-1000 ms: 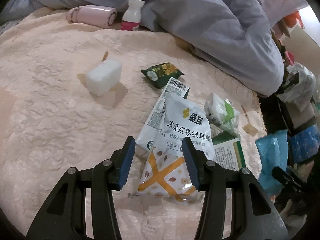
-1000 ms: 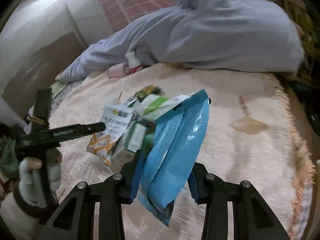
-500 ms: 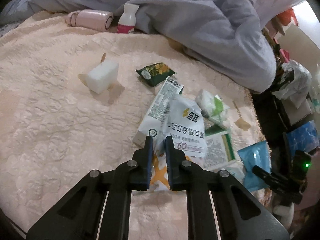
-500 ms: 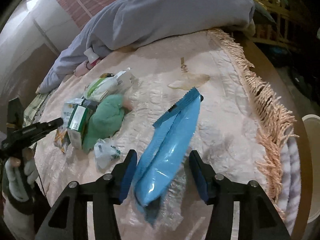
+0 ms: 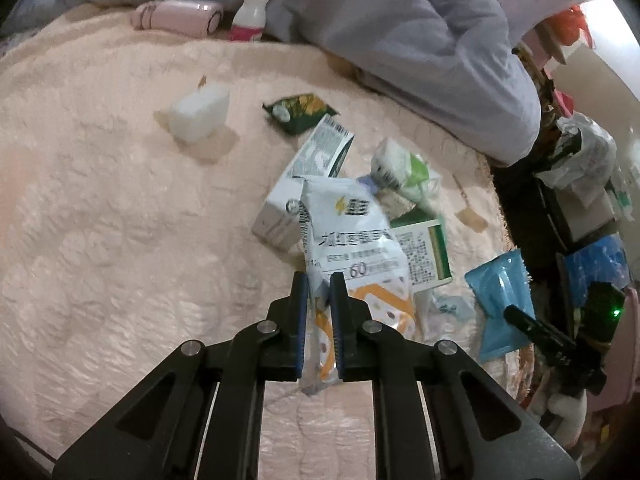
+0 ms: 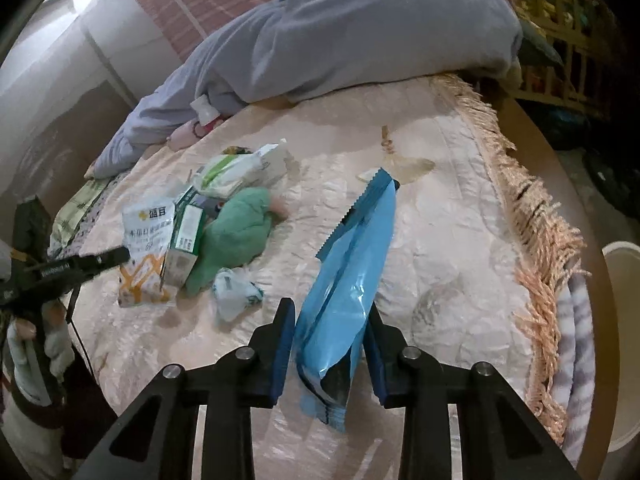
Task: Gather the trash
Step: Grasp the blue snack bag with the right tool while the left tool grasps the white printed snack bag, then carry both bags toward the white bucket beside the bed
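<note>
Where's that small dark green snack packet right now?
In the left wrist view, the dark green snack packet lies on the peach bedspread, right of the white block and just beyond the carton in the wrapper pile.

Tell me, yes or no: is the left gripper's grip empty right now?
No. The left gripper has its two fingers pinched on the lower edge of the white snack bag, which lies on the peach bedspread.

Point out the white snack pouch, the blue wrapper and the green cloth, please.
white snack pouch [image 5: 352, 236]: left wrist view, printed front panel above the jaws.
blue wrapper [image 6: 348, 280]: right wrist view, glossy middle of the bag.
green cloth [image 6: 236, 236]: right wrist view, centre of the crumpled bundle.
</note>
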A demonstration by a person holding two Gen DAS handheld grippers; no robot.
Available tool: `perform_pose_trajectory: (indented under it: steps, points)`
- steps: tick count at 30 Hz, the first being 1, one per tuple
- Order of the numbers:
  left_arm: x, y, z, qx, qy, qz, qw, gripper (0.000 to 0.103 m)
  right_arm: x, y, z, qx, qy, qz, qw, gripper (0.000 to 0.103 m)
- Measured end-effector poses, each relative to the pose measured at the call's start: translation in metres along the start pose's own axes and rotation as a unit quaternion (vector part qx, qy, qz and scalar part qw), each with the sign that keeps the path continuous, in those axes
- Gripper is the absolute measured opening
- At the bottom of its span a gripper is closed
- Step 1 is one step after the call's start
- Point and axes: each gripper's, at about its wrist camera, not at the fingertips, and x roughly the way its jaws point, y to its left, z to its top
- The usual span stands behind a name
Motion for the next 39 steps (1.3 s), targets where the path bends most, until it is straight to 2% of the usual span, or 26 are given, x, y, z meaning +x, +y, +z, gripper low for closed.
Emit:
perform_pose_trajectory:
  steps: [1,2,3,4,5,12,18,20,21,22,27,32,33,34,36,39]
  points:
    - [0.002,0.001,-0.001,-0.004,0.002,-0.007,1.0000,0.020,-0.001,-0.001,-0.001,0.005,-0.002,-0.003,1.000,0.043]
    - [0.005,0.002,-0.003,-0.012,0.007,-0.020,0.9997,0.026,-0.003,-0.001,-0.001,0.008,-0.004,-0.013,1.000,0.049]
    - [0.008,0.002,-0.004,-0.019,0.008,-0.029,0.9994,0.037,-0.004,0.000,0.000,0.005,-0.007,-0.021,1.000,0.060]
    - [0.009,0.002,-0.006,-0.024,0.007,-0.034,0.9991,0.039,-0.005,0.002,0.000,0.000,-0.009,-0.024,1.000,0.067]
    - [0.011,0.001,-0.007,-0.026,0.007,-0.036,0.9990,0.039,-0.006,0.005,0.000,-0.005,-0.010,-0.022,1.000,0.068]
    - [0.018,-0.012,-0.024,0.009,0.031,-0.027,0.9991,0.039,0.020,0.011,-0.001,-0.022,0.024,-0.054,0.998,0.069]
    - [0.019,-0.017,-0.040,0.041,0.059,-0.029,0.9970,0.038,0.027,0.010,-0.009,-0.033,0.017,-0.071,0.997,0.069]
    - [0.019,-0.024,-0.048,0.063,0.065,-0.024,0.9956,0.027,0.028,0.015,-0.011,-0.053,0.019,-0.081,0.995,0.068]
    - [0.019,-0.028,-0.050,0.075,0.068,-0.021,0.9946,0.019,0.027,0.017,-0.012,-0.063,0.017,-0.086,0.994,0.058]
    - [0.018,-0.031,-0.053,0.081,0.071,-0.023,0.9940,0.017,0.025,0.018,-0.013,-0.069,0.013,-0.087,0.994,0.053]
    - [0.009,-0.046,-0.060,0.096,0.071,-0.040,0.9920,0.009,0.004,0.012,-0.016,-0.065,-0.002,-0.068,0.996,0.049]
    - [0.015,-0.063,-0.064,0.100,0.078,-0.049,0.9907,0.011,-0.024,0.006,-0.016,-0.052,-0.025,-0.052,0.997,0.049]
    - [0.022,-0.065,-0.065,0.094,0.090,-0.052,0.9902,0.014,-0.029,0.006,-0.015,-0.052,-0.028,-0.051,0.997,0.049]
    - [0.026,-0.067,-0.066,0.089,0.099,-0.057,0.9895,0.023,-0.032,0.005,-0.016,-0.052,-0.030,-0.050,0.997,0.049]
    - [0.034,-0.070,-0.067,0.074,0.103,-0.068,0.9895,0.034,-0.038,0.004,-0.018,-0.050,-0.033,-0.050,0.997,0.049]
    - [0.037,-0.077,-0.068,0.064,0.097,-0.078,0.9901,0.035,-0.041,0.001,-0.021,-0.046,-0.033,-0.048,0.997,0.049]
